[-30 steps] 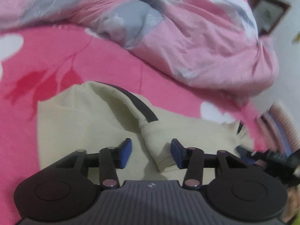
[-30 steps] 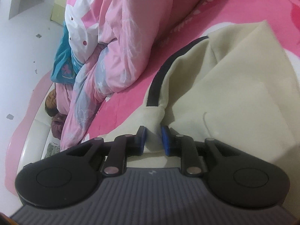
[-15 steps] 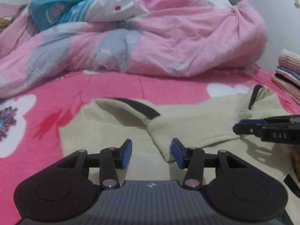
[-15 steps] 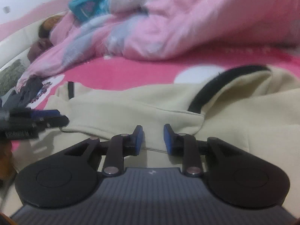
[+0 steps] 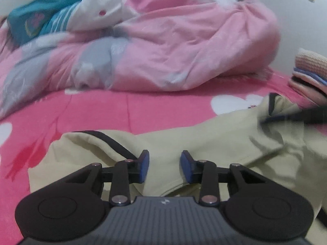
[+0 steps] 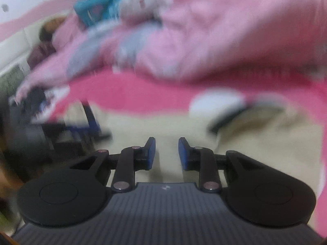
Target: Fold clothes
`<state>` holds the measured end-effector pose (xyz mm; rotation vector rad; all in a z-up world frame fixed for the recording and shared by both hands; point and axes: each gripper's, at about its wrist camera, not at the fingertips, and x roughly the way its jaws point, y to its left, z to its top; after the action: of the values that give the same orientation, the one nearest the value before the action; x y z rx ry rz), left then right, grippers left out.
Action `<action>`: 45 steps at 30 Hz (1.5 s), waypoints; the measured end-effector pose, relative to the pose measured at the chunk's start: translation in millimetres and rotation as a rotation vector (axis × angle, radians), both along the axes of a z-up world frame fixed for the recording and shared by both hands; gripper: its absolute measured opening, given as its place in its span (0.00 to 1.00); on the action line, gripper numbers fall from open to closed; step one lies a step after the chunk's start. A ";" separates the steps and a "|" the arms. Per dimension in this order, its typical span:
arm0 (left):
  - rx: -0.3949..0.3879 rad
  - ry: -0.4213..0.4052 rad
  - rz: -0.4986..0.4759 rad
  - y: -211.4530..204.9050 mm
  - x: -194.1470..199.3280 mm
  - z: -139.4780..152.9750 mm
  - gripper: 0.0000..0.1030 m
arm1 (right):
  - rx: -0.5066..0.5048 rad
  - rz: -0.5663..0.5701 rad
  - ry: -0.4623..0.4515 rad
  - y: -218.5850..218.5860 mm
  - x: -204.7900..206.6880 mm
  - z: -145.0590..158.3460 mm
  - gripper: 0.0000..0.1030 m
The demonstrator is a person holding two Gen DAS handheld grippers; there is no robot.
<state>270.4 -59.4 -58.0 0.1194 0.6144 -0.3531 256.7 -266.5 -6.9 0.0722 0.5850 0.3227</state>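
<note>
A cream garment [image 5: 204, 138] with black trim lies spread on the pink bed sheet [image 5: 143, 110]. My left gripper [image 5: 163, 167] is low over its near left part. It is open, and a folded cream edge lies between its blue pads [image 5: 143, 167]. The right gripper's dark tip [image 5: 296, 116] shows blurred over the garment's far right corner. In the blurred right wrist view, my right gripper [image 6: 166, 153] hovers over the cream garment [image 6: 163, 126]. Its jaws stand slightly apart and hold nothing. The left gripper [image 6: 81, 126] appears as a dark smear at the left.
A bunched pink and grey quilt [image 5: 184, 47] fills the back of the bed, with a teal cloth [image 5: 36, 20] at its far left. A stack of folded clothes [image 5: 308, 71] sits at the right edge by the wall.
The right gripper let go of the cream sleeve edge and swung level, and its view now blurs with motion. The left gripper moved in over the fold and its jaws narrowed a little.
</note>
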 end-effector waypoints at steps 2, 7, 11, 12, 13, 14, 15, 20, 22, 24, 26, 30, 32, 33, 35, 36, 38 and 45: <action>-0.001 -0.006 0.001 -0.5 -1.5 -1.2 0.36 | -0.042 -0.033 -0.058 -1.2 10.7 10.0 0.23; -0.046 -0.001 -0.005 4.7 0.7 -1.4 0.36 | -0.119 -0.201 0.130 -41.4 54.4 -66.8 0.21; -0.076 0.007 -0.006 8.9 1.2 -1.6 0.37 | 0.259 -0.299 0.205 -99.0 49.6 -55.8 0.07; -0.081 0.008 -0.005 9.4 1.2 -1.8 0.37 | 0.259 -0.308 0.185 -101.2 47.3 -47.7 0.09; -0.084 0.007 -0.005 9.8 1.1 -2.0 0.37 | 0.251 -0.315 0.159 -102.4 44.8 -39.4 0.10; -0.088 0.006 -0.005 10.3 0.9 -2.2 0.37 | 0.252 -0.324 0.162 -104.7 45.7 -40.6 0.12; -0.091 0.006 -0.004 10.8 0.7 -2.4 0.37 | 0.253 -0.333 0.167 -107.2 46.9 -42.8 0.12; -0.090 0.002 -0.007 10.9 -0.3 -2.6 0.38 | 0.259 -0.378 0.196 -119.5 53.0 -53.8 0.09; -0.094 0.003 -0.007 11.8 -0.2 -2.8 0.38 | 0.262 -0.396 0.208 -124.4 55.4 -58.2 0.09; -0.106 0.005 -0.010 13.3 0.2 -3.3 0.40 | 0.276 -0.417 0.179 -123.8 43.4 -35.7 0.13; -0.120 0.007 -0.012 14.6 0.4 -3.4 0.41 | 0.247 -0.385 0.113 -110.2 28.2 -11.8 0.13; -0.130 0.008 -0.012 15.7 0.6 -3.1 0.41 | 0.249 -0.150 0.033 -56.0 12.3 12.2 0.13; -0.131 0.008 -0.014 15.7 0.6 -2.8 0.43 | 0.198 -0.039 0.046 -22.1 13.0 -2.9 0.14; -0.132 0.008 -0.018 15.7 0.5 -2.6 0.44 | 0.165 0.000 0.066 -7.0 15.7 -15.0 0.15; -0.135 0.014 -0.027 15.5 0.8 -2.6 0.48 | 0.087 0.016 0.100 13.2 18.4 -57.0 0.15; -0.134 0.012 -0.031 14.9 0.6 -2.6 0.49 | 0.066 0.017 0.065 17.4 14.7 -73.5 0.15; -0.128 0.006 -0.035 14.4 -0.9 -0.2 0.50 | 0.151 0.007 0.085 5.3 16.1 -68.2 0.15; -0.157 -0.040 -0.051 12.1 8.4 31.6 0.59 | 0.222 0.011 0.079 -6.1 9.9 -77.8 0.15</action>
<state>278.8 -47.3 -26.4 -0.0080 0.5423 -0.4457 266.5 -272.6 -84.7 0.2964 0.6266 0.3964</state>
